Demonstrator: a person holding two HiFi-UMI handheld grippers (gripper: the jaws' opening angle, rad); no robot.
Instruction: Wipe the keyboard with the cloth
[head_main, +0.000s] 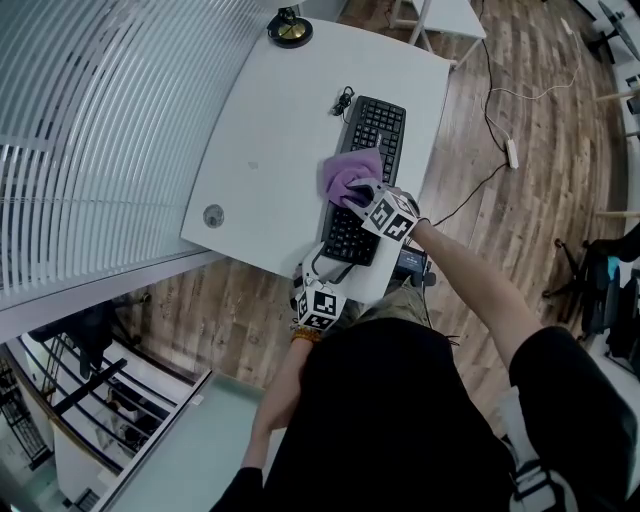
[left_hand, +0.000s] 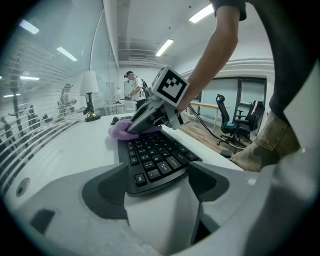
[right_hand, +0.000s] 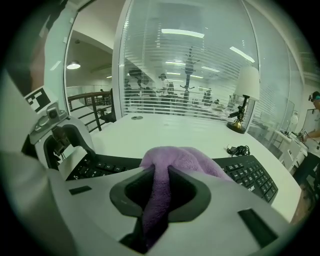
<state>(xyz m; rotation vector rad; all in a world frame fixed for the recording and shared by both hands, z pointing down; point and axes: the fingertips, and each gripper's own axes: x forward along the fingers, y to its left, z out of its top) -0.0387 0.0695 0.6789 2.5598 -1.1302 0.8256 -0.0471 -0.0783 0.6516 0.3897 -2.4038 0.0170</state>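
Glazing with slatted blinds (head_main: 90, 150) along curved left edge of white table (head_main: 270, 120); round grommet (head_main: 213, 215) near that edge, broad open tabletop between it and black keyboard (head_main: 372, 135). Left gripper (left_hand: 156, 187) at table's near edge, jaws spread wide, keyboard's near short end between them, pad contact not determinable. Keyboard lying lengthwise away from person, close along table's right edge. Purple cloth (head_main: 350, 175) bunched on keys about mid-length, overhanging keyboard's left side onto tabletop. Right gripper (right_hand: 161, 192) reaching in from right, clamped on a fold of cloth. Coiled cable (head_main: 343, 100) and lamp base (head_main: 290, 30) beyond keyboard's far end. Wood floor (head_main: 550, 200) past right edge, power strip (head_main: 512, 152) lying on it.
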